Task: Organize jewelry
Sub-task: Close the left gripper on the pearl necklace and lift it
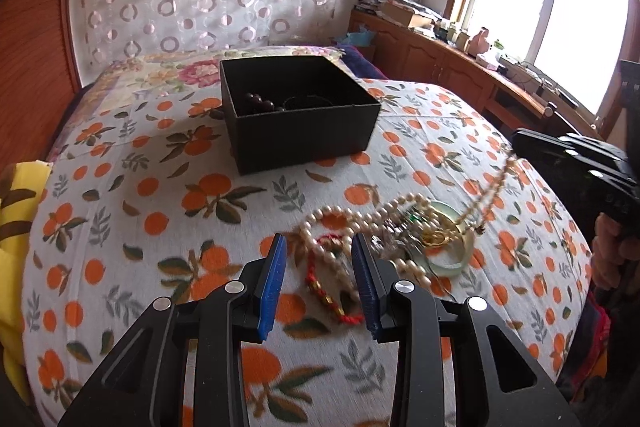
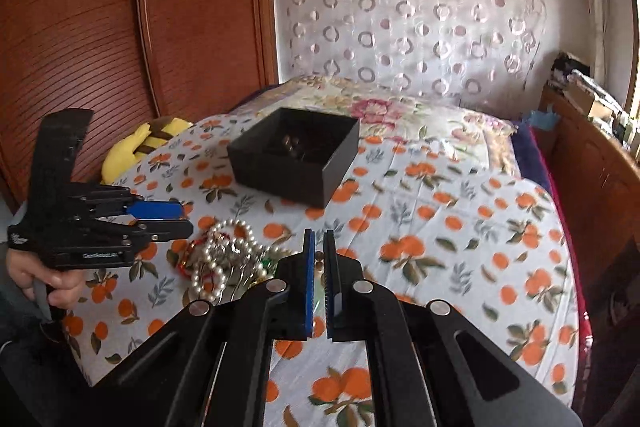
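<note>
On the bed cover (image 1: 120, 187) with orange print stands the open black box (image 1: 296, 131) with dark beads inside, nearer lies the jewelry pile (image 1: 384, 235) of pearls, above it the left gripper (image 1: 320, 283) hangs released, and the right gripper (image 2: 319, 283) is clenched on a thin beaded chain (image 1: 490, 191).
</note>
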{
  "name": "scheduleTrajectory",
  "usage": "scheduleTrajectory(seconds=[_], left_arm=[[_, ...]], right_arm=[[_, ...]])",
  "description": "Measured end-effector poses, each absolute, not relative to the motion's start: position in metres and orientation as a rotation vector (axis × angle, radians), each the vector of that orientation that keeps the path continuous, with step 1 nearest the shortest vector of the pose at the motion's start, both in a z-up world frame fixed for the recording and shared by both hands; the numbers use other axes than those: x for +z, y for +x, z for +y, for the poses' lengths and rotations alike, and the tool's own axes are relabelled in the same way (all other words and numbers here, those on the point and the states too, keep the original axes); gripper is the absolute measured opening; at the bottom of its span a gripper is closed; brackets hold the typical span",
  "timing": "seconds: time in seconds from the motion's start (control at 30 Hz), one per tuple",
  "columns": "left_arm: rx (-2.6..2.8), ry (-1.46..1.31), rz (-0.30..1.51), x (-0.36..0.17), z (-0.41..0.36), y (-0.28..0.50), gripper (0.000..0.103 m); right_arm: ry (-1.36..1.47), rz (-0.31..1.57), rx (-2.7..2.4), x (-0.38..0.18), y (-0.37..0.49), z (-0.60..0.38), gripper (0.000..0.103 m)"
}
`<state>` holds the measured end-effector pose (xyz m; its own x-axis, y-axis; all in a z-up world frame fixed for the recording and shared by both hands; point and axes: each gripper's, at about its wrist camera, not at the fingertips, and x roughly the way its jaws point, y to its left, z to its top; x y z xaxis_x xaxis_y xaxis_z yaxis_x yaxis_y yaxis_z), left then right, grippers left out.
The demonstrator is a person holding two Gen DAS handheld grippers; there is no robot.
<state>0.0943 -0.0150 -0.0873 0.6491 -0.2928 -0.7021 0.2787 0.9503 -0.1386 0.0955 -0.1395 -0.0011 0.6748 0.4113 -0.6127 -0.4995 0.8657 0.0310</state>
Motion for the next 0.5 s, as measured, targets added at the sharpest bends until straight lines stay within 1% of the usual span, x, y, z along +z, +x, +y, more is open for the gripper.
scheduleTrajectory(seconds=[0.2, 0.27, 0.37, 0.5], left_arm=[[-0.334, 0.036, 0.845, -0.092, -0.023, 0.123, 0.029], [-0.355, 0.076, 0.874, -0.097, -0.029, 0.131, 0.025], [-0.366, 0.128, 0.917, -0.106, -0.036, 0.142, 0.024], [-0.371, 0.169, 0.914, -0.108, -0.042, 0.148, 0.024]], right_arm=[[-0.152, 0.63, 0.519, 0.009, 0.101, -0.139, 0.005], [-0.158, 0.627, 0.523, 0.012, 0.101, -0.137, 0.005], [-0.168, 0.621, 0.531, 0.014, 0.103, -0.134, 0.005], [-0.172, 0.613, 0.539, 0.017, 0.104, -0.131, 0.005]])
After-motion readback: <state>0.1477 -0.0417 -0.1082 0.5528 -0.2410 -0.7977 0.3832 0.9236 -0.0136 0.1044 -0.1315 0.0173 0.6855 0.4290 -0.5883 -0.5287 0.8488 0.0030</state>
